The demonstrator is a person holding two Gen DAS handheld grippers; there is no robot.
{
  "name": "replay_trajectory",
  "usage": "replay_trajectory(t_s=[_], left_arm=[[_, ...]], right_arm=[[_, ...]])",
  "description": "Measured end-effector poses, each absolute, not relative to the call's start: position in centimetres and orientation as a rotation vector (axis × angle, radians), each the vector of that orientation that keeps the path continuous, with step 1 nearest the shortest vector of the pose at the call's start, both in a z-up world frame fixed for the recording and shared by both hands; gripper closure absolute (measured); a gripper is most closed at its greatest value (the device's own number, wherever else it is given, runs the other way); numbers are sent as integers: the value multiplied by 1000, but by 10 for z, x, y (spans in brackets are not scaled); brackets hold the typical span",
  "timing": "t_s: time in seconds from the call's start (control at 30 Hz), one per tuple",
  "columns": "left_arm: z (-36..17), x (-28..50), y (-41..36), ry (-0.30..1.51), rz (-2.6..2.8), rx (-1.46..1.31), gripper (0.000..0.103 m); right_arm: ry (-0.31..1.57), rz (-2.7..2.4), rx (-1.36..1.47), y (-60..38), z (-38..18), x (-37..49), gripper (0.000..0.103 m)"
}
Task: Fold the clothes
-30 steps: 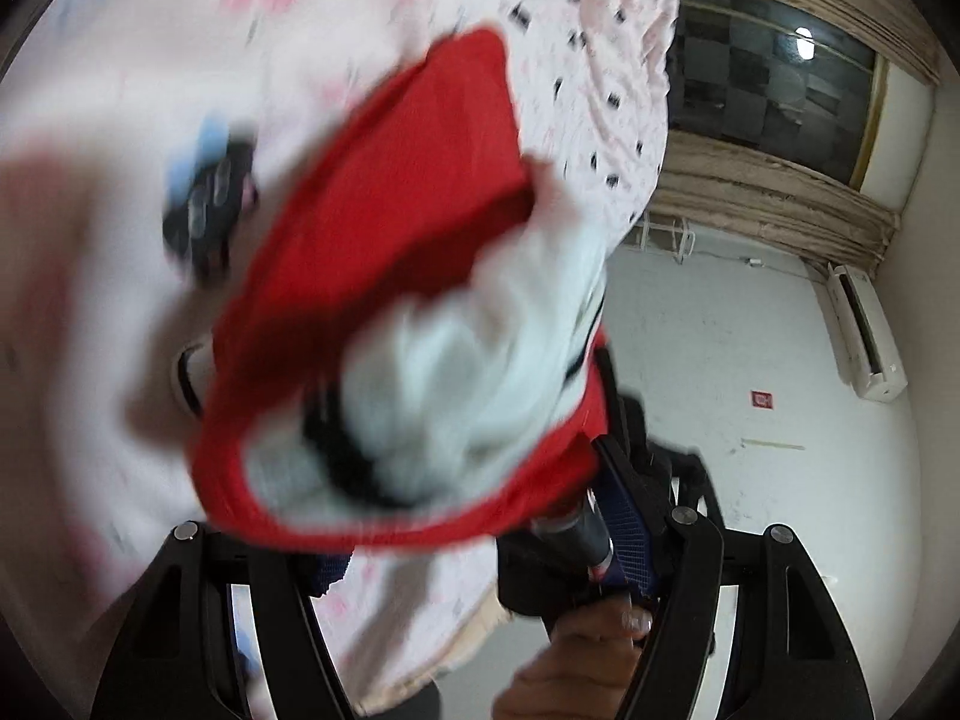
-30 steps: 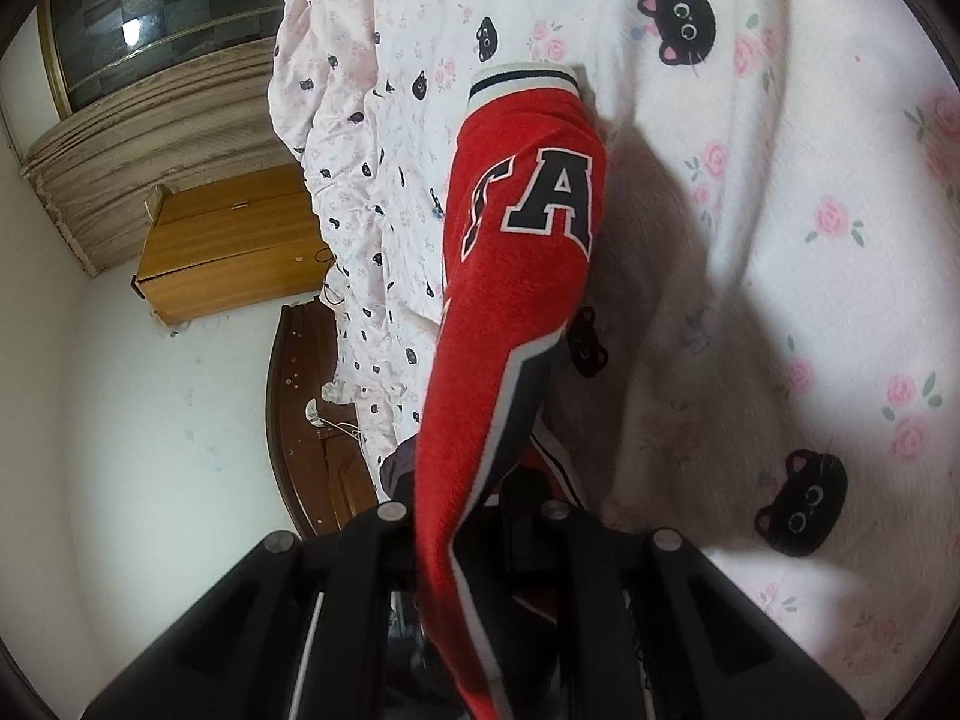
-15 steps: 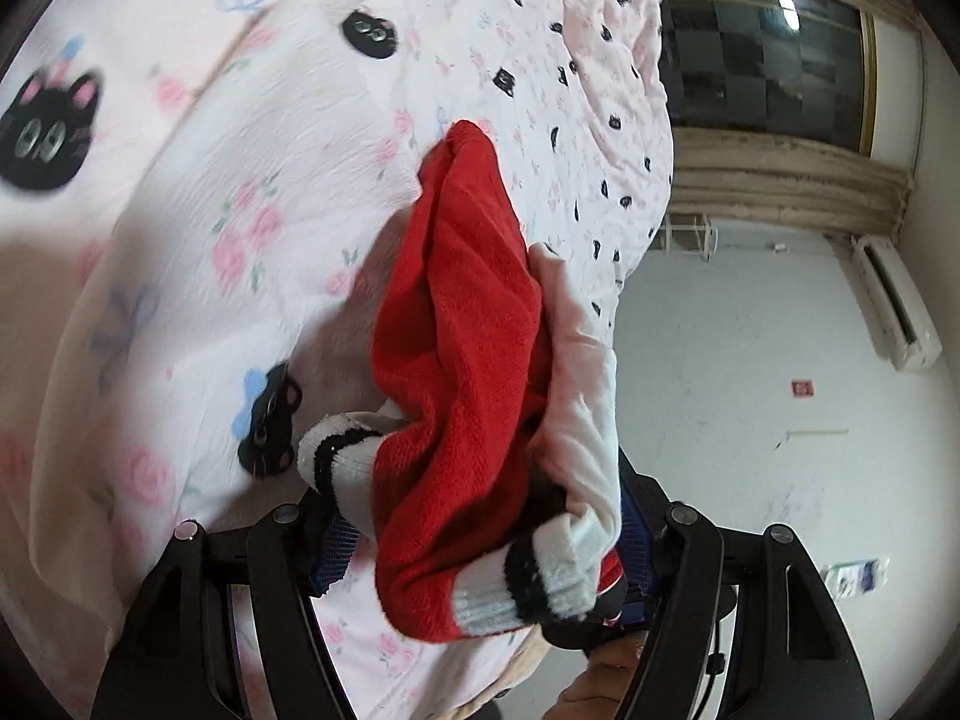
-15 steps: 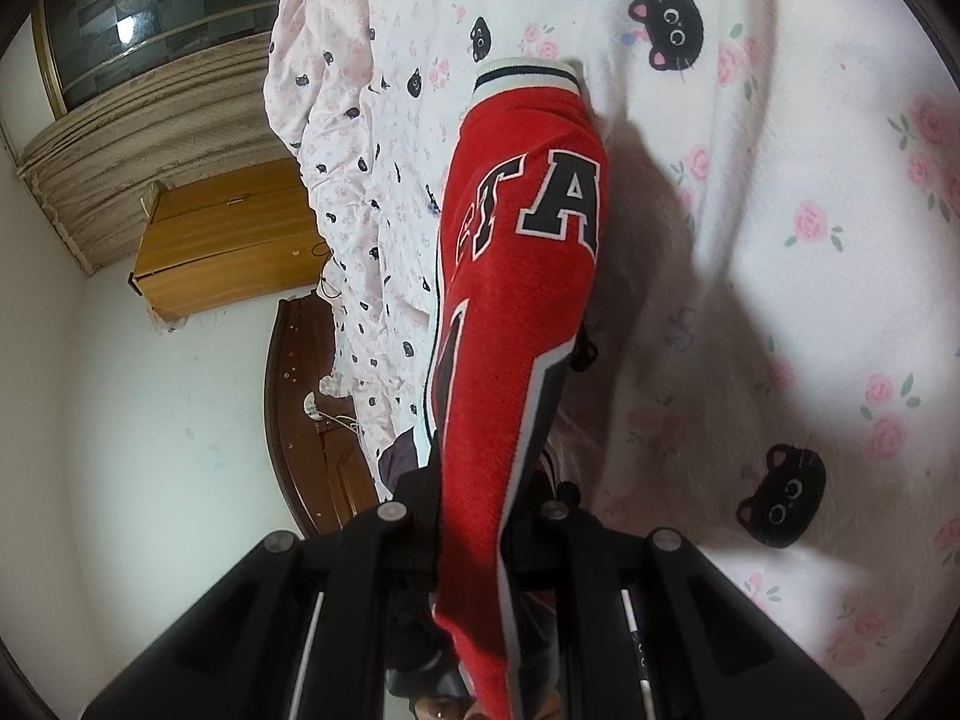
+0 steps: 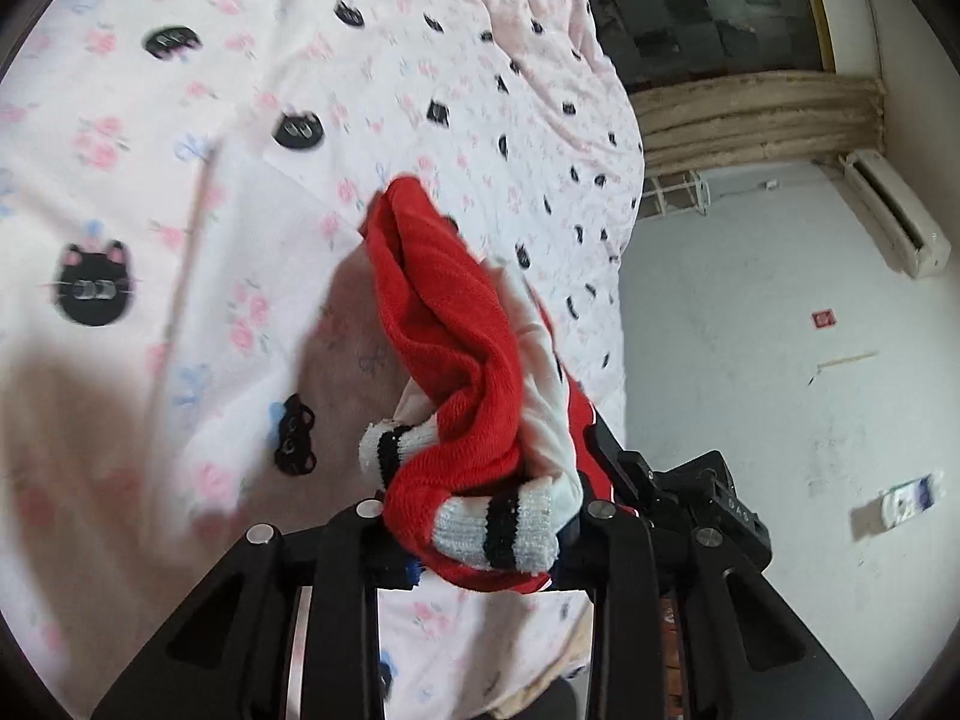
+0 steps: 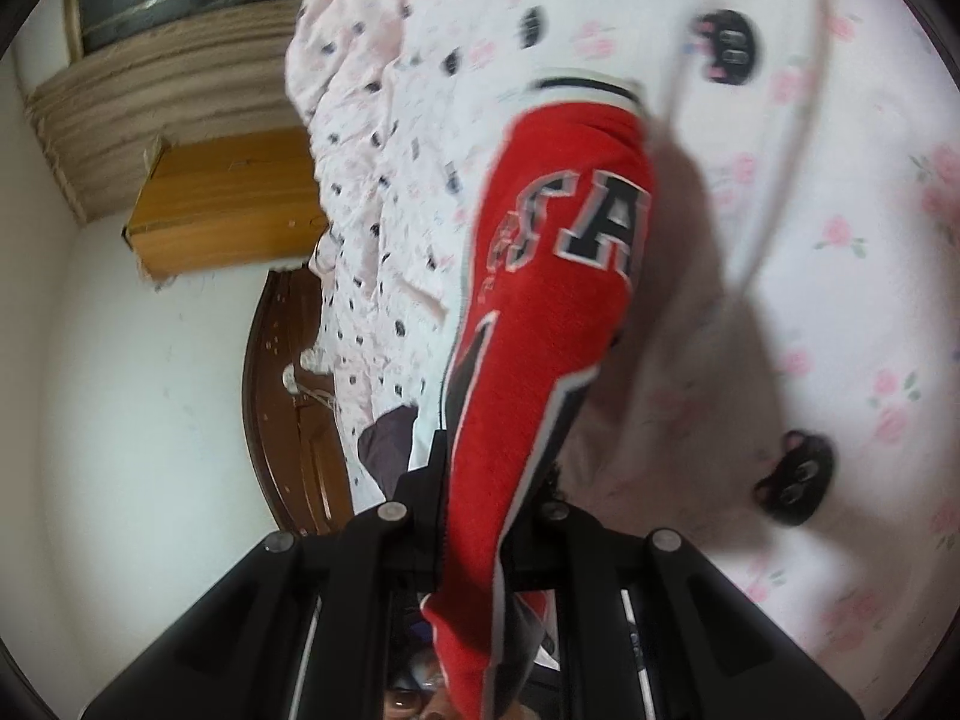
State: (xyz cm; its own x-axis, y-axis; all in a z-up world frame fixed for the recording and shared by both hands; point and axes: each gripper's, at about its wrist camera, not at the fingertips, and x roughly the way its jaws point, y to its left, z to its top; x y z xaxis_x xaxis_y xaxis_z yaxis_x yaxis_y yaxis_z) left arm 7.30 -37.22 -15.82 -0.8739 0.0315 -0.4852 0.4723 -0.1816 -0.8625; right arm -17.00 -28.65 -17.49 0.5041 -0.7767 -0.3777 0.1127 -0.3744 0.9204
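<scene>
At lower centre, the left gripper (image 5: pixel 480 531) has just closed onto the red sweater (image 5: pixel 456 360)'s striped cuff (image 5: pixel 498 531); the right gripper (image 6: pixel 474 516) clamps its body, ready for folding.

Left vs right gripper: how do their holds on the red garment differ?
The left gripper jaws, which have just been closing, clamp a bunched, striped-cuff end of the red garment. The right gripper jaws pinch a flat, lettered stretch. Both hold it above the cat-print bedsheet.
</scene>
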Motion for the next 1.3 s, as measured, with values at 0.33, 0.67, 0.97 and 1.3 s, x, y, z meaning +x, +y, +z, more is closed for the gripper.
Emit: replay_trajectory(t_s=[0.33, 0.67, 0.97, 1.3], left_arm=[[-88, 175, -428, 1725, -1996, 393, 79], [-5, 311, -540, 1402, -1865, 151, 79], [-6, 402, -594, 1151, -1832, -29, 79], [-136, 425, -550, 1353, -1677, 43, 79]], right_arm=[[-297, -960, 1570, -384, -92, -90, 90], [-139, -752, 1398, -567, -24, 49, 90], [-39, -651, 1174, -667, -7, 164, 90], [206, -610, 1312, -637, -126, 197, 90]])
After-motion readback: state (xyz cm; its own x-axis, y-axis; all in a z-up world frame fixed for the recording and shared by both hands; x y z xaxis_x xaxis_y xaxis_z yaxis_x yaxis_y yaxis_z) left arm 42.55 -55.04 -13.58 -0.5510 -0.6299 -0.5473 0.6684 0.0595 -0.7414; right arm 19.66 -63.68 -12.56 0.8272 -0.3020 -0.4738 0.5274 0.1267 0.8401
